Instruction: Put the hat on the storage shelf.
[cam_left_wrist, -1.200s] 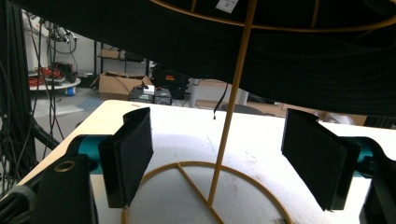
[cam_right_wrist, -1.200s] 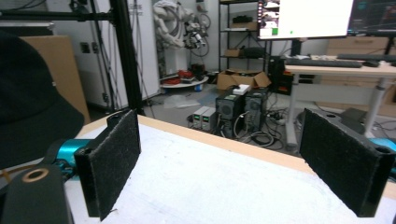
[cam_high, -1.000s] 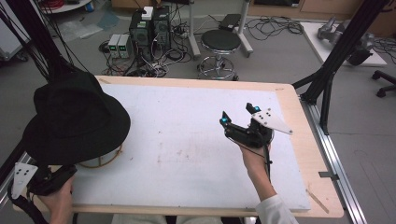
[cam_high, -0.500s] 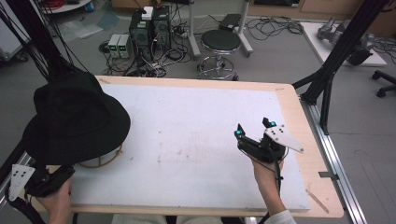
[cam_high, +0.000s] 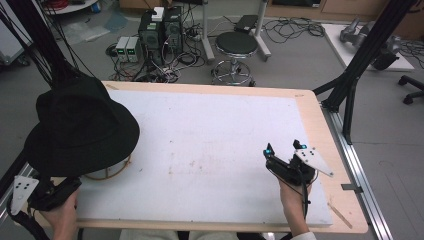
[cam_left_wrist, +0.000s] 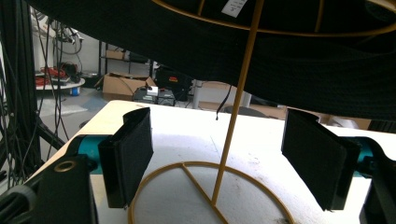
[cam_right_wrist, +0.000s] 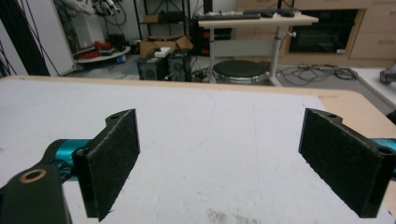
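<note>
A black wide-brimmed hat rests on a thin yellow wire stand at the table's left side. From below, the left gripper view shows the hat's brim overhead, with the stand's pole and ring base straight ahead. My left gripper is open near the table's front-left corner, a little short of the stand, holding nothing. My right gripper is open too, low over the white mat at the front right, with nothing between its pads.
The white mat covers a wooden table. Black frame posts stand at the right, and more rise at the far left. A stool, computer boxes and cables lie on the floor beyond the far edge.
My right gripper has drawn back toward the front-right of the table and dropped lower. The left gripper and the hat have stayed put.
</note>
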